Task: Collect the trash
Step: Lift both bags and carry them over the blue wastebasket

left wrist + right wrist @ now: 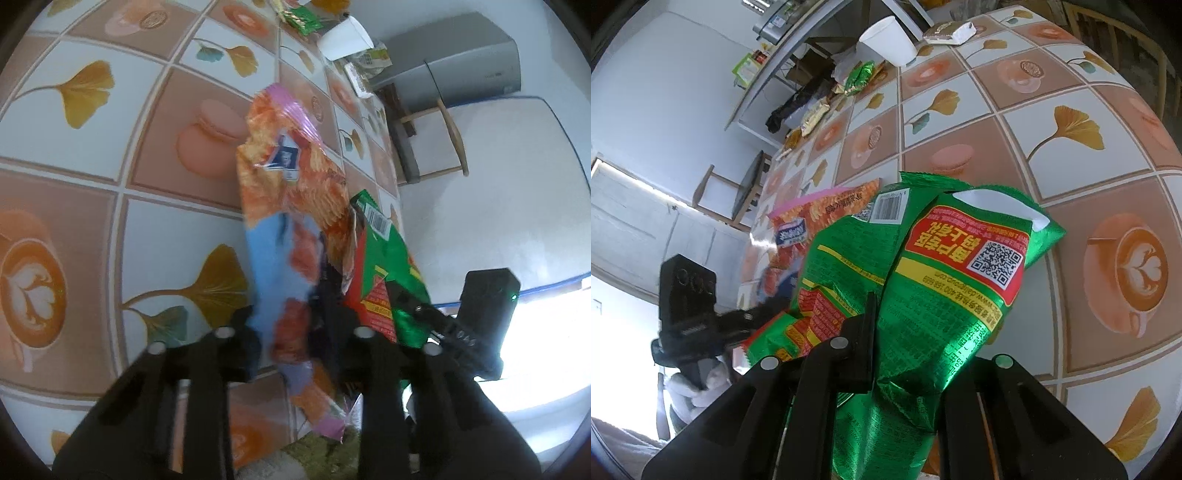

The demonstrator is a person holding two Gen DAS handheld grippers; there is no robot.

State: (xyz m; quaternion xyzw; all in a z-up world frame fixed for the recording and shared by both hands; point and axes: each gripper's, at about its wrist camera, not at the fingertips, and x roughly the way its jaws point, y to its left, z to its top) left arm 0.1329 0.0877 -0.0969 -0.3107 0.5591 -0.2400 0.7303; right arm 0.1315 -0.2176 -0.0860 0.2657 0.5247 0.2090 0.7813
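My left gripper (291, 328) is shut on an orange and blue snack bag (291, 206) with a pink top edge, held above the patterned table (110, 155). My right gripper (905, 354) is shut on a green foil snack bag (923, 280) with a red label and QR code. The green bag (384, 273) also shows in the left wrist view, right beside the orange bag. The orange bag (820, 225) shows behind the green one in the right wrist view. The left gripper's body (690, 306) appears at the left there.
A white paper cup (890, 38) lies on its side at the table's far end, with a flat wrapper (947, 33) near it. Small green and gold wrappers (860, 75) lie along the table edge. A wooden chair (428, 144) stands beyond the table.
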